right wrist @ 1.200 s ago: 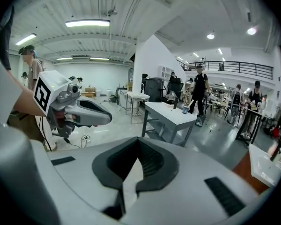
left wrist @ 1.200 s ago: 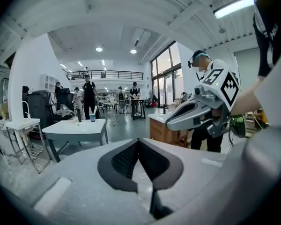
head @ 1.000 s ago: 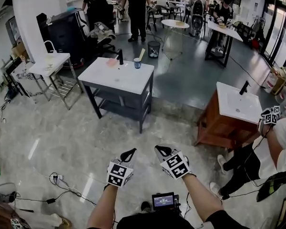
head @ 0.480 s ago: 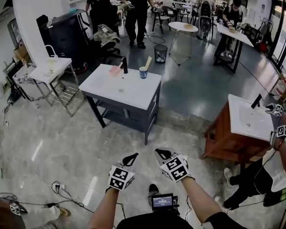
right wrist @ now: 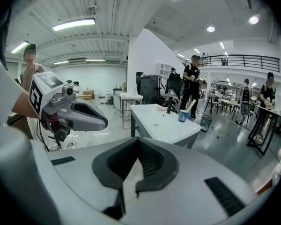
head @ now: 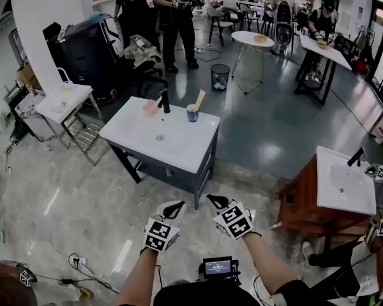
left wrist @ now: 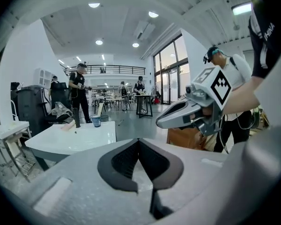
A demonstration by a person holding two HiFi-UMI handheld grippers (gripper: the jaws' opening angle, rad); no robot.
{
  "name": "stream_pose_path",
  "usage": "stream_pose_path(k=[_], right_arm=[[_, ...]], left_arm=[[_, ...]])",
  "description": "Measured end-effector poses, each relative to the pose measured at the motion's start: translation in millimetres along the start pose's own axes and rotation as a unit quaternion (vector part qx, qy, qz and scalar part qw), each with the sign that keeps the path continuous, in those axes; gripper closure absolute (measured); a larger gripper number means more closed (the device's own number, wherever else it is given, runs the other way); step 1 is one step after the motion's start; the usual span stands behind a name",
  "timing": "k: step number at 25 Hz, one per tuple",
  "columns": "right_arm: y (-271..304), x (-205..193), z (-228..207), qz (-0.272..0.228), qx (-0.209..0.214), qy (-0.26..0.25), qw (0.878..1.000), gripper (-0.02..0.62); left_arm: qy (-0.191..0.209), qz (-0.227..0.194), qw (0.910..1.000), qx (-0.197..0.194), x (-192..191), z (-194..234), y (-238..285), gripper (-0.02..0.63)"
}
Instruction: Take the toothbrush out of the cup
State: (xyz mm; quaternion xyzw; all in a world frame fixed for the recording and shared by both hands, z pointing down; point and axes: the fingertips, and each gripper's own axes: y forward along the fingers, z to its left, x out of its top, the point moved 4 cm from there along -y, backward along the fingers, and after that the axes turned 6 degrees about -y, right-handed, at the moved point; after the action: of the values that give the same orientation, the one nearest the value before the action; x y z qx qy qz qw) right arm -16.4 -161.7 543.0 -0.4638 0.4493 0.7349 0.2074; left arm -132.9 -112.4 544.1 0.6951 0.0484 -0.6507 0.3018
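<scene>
Sink table [head: 172,139] at 12 o'clock holds cup [head: 192,113] with toothbrush [head: 199,99]; looks like approach step, left gripper [head: 172,210] and right gripper [head: 217,202] closed, empty, so next get close and open one.

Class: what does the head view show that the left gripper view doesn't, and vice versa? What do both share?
Head view only: floor cables and the chest-mounted screen. Left gripper view only: ceiling lights and the left gripper's shut, empty jaws close up. Both: the white sink table, the cup holding the toothbrush, and the right gripper.
</scene>
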Motion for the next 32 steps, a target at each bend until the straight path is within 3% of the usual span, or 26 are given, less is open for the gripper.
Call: stream_pose_path(k=[5, 10, 15, 21, 26, 32], right_arm=[[34, 8, -34, -0.009, 0.015, 0.014, 1.0, 0.586], [69, 15, -62, -0.002, 0.011, 0.018, 1.0, 0.586], [116, 21, -90, 0.008, -0.002, 0.02, 1.0, 0.586], [186, 53, -140, 0.024, -0.025, 0.022, 0.999, 0.586], [239, 92, -170, 0.025, -0.034, 0.013, 0.999, 0.586], [278, 104, -197, 0.036, -0.049, 0.018, 0.998, 0.586]], left_arm=[[0.008, 0.02, 0.9995, -0.022, 4, 26, 35, 0.597], [0.002, 0.018, 0.9996, -0.021, 13, 64, 66, 0.597], [0.006, 0.02, 0.9988, -0.044, 19, 111, 106, 0.597], [0.019, 0.022, 0.9961, -0.083, 41, 182, 160, 0.597], [0.023, 0.021, 0.9958, -0.087, 64, 252, 192, 0.597], [0.025, 0.02, 0.9944, -0.1, 75, 293, 225, 0.597]])
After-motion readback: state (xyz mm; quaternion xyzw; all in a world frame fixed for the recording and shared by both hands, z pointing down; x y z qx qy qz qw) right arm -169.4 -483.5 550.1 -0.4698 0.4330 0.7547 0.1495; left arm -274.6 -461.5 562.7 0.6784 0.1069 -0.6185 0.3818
